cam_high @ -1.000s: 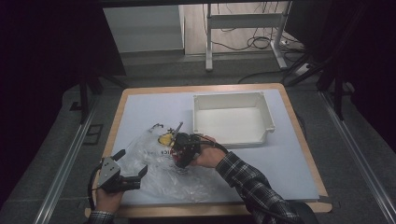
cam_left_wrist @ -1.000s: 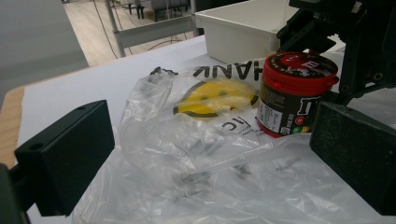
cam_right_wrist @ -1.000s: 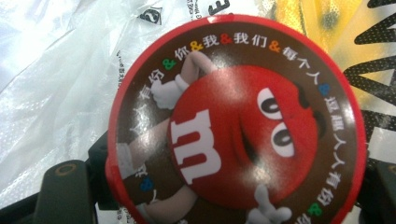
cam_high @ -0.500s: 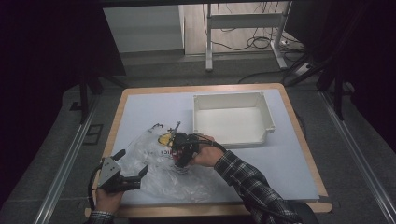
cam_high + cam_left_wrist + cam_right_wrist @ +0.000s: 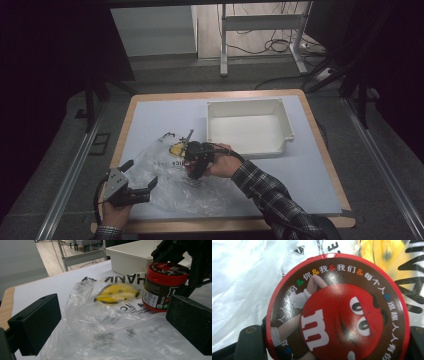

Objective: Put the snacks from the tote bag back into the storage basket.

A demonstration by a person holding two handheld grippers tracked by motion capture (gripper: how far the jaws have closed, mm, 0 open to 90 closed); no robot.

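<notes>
A round candy jar (image 5: pixel 339 312) with a red lid and a brown label (image 5: pixel 163 287) stands on a clear plastic bag (image 5: pixel 170 185) printed with a yellow smiley. My right gripper (image 5: pixel 195 159) comes down on the jar from above, jaws shut on its sides, one at each lower corner of the right gripper view. My left gripper (image 5: pixel 140 175) rests at the bag's near-left edge, open. Crumpled bag film (image 5: pixel 107 322) lies between its two black jaws, which do not press on it.
A white rectangular bin (image 5: pixel 245 102) stands at the back right of the table, just beyond the jar (image 5: pixel 130 257). The bag covers the near-left part of the pale table top (image 5: pixel 300 170). Beyond the table, metal frame legs and cables (image 5: pixel 280 45) lie on the floor.
</notes>
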